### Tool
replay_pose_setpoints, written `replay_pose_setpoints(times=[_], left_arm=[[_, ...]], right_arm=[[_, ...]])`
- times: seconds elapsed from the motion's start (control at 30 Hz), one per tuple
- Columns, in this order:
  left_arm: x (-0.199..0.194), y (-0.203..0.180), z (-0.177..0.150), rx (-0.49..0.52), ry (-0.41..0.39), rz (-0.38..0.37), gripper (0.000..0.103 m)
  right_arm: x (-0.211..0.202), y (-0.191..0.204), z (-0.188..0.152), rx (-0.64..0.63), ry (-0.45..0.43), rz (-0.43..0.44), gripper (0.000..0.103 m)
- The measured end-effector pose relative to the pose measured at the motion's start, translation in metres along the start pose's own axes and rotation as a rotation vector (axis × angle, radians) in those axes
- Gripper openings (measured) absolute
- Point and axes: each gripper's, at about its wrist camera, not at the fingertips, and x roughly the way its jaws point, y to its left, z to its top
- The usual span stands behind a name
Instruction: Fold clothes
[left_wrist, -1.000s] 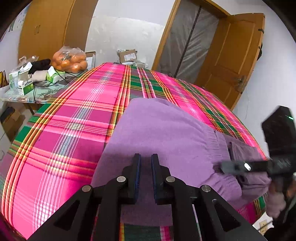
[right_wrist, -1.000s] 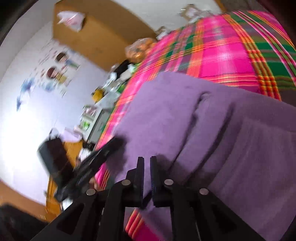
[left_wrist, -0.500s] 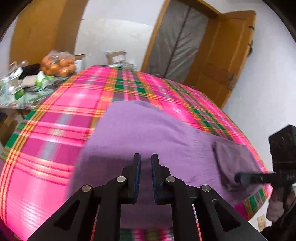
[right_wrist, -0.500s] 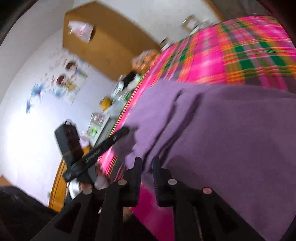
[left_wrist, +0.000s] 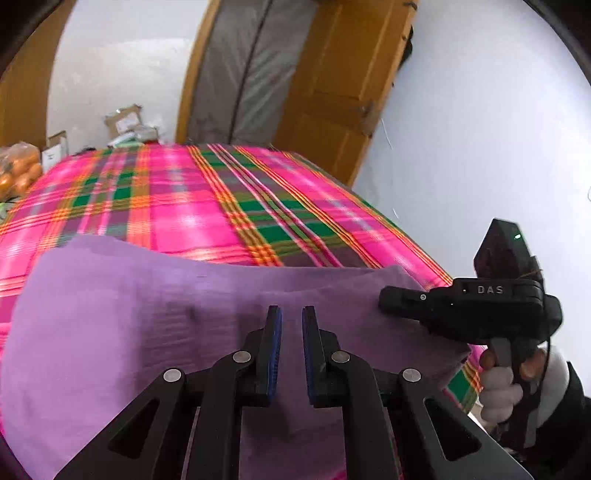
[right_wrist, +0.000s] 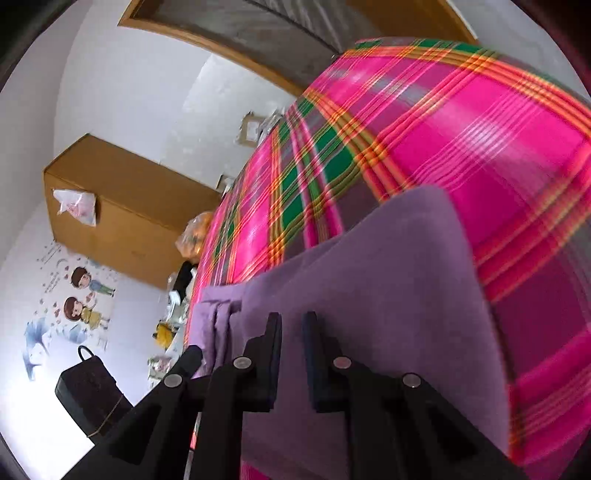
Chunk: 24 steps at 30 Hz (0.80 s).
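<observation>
A purple knit garment (left_wrist: 147, 314) lies across the near part of a bed with a pink, green and orange plaid cover (left_wrist: 192, 206). My left gripper (left_wrist: 291, 325) hangs over the garment's near edge, its jaws a narrow gap apart with purple cloth showing between them. The right gripper (left_wrist: 388, 299) shows in the left wrist view at the garment's right end, its tips against the cloth. In the right wrist view the garment (right_wrist: 388, 280) looks folded, with layered edges at the left, and my right gripper (right_wrist: 291, 328) stands over it with a narrow gap.
A wooden door (left_wrist: 343, 92) and a grey curtained doorway stand beyond the bed. A bag of oranges (left_wrist: 18, 170) and cardboard boxes (left_wrist: 123, 120) sit at the far left. A brown cabinet (right_wrist: 122, 206) and wall stickers show in the right wrist view.
Both grippers swung up and away from me, carrying the garment's near part over itself. More plaid cover shows beyond the garment, and its far edge now lies as a straight fold.
</observation>
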Motion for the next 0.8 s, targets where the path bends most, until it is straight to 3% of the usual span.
replay_pose_setpoints(times=[0.17, 0.23, 0.37, 0.47, 0.6, 0.7, 0.8], left_arm=[[0.03, -0.011, -0.003, 0.011, 0.082, -0.013, 0.012], [0.039, -0.008, -0.01, -0.006, 0.122, -0.002, 0.011], [0.038, -0.005, -0.013, -0.031, 0.114, -0.008, 0.011], [0.037, -0.005, -0.014, -0.03, 0.112, -0.005, 0.011], [0.036, -0.005, -0.015, -0.025, 0.111, -0.001, 0.011], [0.035, -0.004, -0.016, -0.028, 0.109, -0.006, 0.011], [0.036, -0.003, -0.015, -0.033, 0.107, -0.013, 0.011]], right_arm=[[0.011, 0.005, 0.002, -0.045, 0.059, -0.038, 0.011], [0.0, -0.008, 0.013, -0.007, 0.021, -0.073, 0.008], [-0.035, -0.04, 0.035, 0.09, -0.106, -0.178, 0.002], [-0.051, -0.051, 0.045, 0.117, -0.168, -0.186, 0.005], [-0.037, -0.046, 0.047, 0.081, -0.104, -0.114, 0.009], [-0.03, -0.054, 0.053, 0.094, -0.083, -0.097, 0.0], [-0.044, -0.061, 0.062, 0.103, -0.143, -0.132, 0.001]])
